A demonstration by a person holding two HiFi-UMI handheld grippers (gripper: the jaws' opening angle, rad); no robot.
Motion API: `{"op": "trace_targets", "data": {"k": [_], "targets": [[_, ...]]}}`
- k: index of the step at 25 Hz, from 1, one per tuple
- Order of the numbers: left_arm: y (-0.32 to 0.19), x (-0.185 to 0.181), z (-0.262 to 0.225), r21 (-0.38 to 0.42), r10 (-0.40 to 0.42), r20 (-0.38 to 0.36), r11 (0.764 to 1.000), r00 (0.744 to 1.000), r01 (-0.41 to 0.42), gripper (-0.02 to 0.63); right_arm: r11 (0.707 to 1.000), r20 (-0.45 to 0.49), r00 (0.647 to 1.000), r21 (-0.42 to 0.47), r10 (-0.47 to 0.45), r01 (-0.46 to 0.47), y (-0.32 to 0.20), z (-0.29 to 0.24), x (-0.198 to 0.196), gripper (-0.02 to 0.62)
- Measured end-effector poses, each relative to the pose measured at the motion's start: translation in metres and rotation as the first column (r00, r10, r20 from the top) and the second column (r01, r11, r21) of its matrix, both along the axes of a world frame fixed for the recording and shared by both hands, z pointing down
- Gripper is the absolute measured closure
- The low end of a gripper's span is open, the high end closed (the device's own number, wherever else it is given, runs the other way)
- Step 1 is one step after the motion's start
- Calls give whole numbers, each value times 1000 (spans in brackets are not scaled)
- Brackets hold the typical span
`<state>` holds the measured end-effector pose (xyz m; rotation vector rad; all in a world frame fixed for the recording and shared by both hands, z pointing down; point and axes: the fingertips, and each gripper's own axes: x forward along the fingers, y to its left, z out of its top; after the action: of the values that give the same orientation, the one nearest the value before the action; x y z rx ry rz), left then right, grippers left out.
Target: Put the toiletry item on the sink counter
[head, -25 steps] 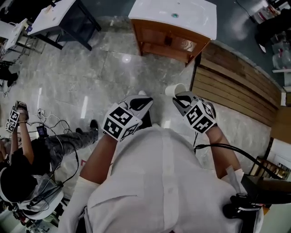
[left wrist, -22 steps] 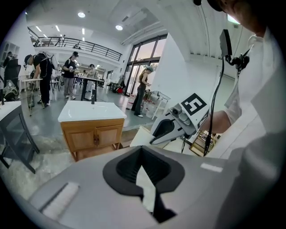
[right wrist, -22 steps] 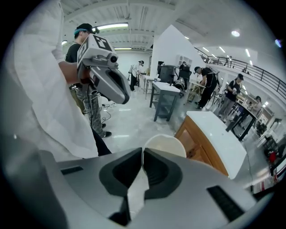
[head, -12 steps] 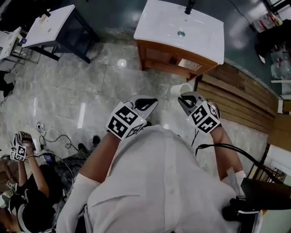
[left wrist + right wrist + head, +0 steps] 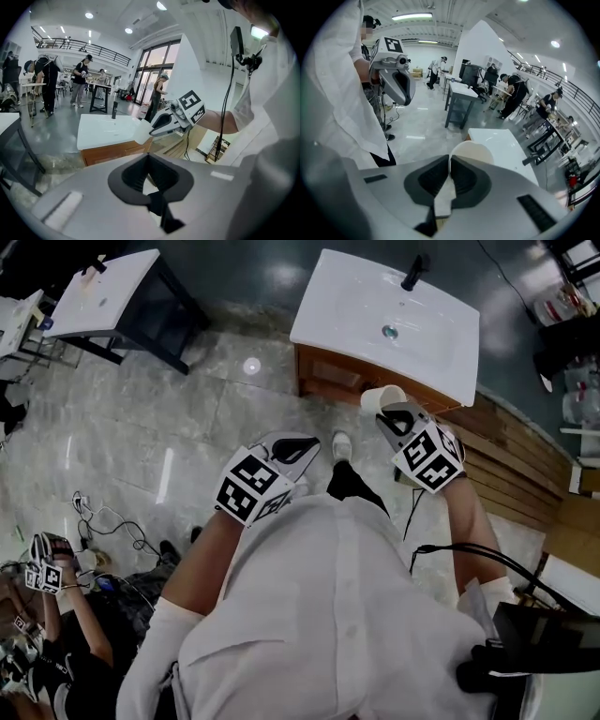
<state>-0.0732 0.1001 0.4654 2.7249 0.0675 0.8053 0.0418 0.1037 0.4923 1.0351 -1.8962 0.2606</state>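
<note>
A white cup (image 5: 380, 399) is the item, held by its rim in my right gripper (image 5: 392, 413), which is shut on it. In the right gripper view the cup (image 5: 471, 152) sticks out past the jaws, just short of the white sink counter (image 5: 501, 145). From the head view the cup overlaps the front edge of the sink counter (image 5: 356, 315), which has a black faucet (image 5: 412, 273) and a drain. My left gripper (image 5: 302, 444) hovers lower left of it, shut with nothing in it. The left gripper view shows the cup (image 5: 142, 132) beside the counter (image 5: 103, 131).
The counter rests on a wooden cabinet (image 5: 328, 379). Wooden planks (image 5: 506, 456) lie to the right on the marble floor. A black-framed table with a white top (image 5: 103, 282) stands at the far left. A person (image 5: 47, 615) sits at lower left among cables.
I have walked closer to the sink. Both grippers moved forward, and the cup now reaches the counter's front edge instead of hanging over the floor.
</note>
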Motion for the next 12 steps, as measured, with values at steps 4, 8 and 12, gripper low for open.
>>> {"op": "trace_targets", "data": {"k": [4,8,12], "targets": [[-36,13,1,6,-58,1,998,998,58,600,999,4,999,4,-37,37,-43,3,20,580],[-76,34,0,14,-124,9,992,992,124,600,995,-8,995,10,-97,97,-93,6,50,580],[-111,59,-6,14,-172,9,985,985,172,600,986,-28,986,7,-164,164,-146,5,79,580]]}}
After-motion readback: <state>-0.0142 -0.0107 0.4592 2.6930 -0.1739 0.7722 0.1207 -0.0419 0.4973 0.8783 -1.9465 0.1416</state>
